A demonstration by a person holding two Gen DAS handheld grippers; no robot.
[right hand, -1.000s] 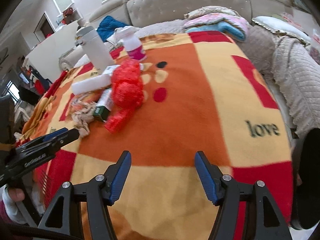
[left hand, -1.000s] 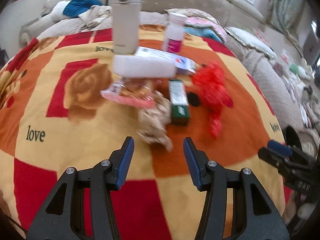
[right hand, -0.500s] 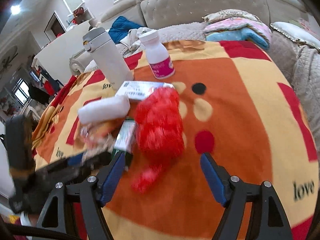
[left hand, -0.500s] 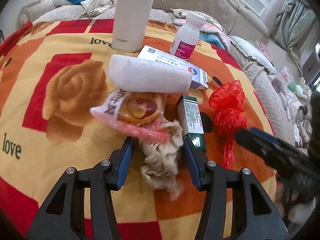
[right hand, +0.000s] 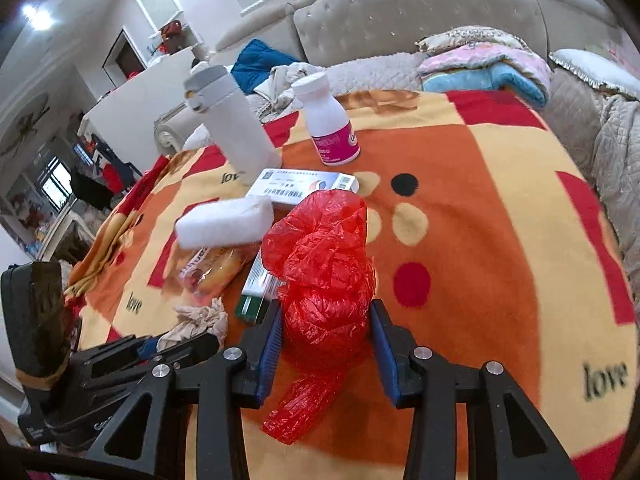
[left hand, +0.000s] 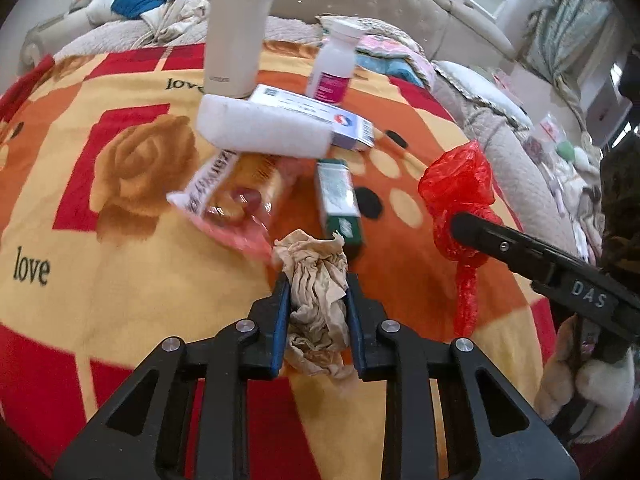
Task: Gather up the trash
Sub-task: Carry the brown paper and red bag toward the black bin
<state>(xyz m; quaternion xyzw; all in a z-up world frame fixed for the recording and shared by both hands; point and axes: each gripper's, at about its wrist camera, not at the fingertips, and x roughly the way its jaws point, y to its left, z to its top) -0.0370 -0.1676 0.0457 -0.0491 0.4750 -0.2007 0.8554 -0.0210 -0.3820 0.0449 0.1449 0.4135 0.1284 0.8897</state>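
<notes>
Crumpled beige tissue (left hand: 318, 300) is now sitting pinched between my left gripper (left hand: 316, 294) fingers, which were wide apart and short of it a second ago. My right gripper (right hand: 326, 322) is closing around the red plastic bag (right hand: 324, 268), pads pressing its sides, though I am not sure the squeeze is complete. Both pieces are still lying on the patterned blanket (left hand: 80, 208), beside the snack wrapper (left hand: 228, 192) and green box (left hand: 340, 200). I am judging both ready for lifting away
</notes>
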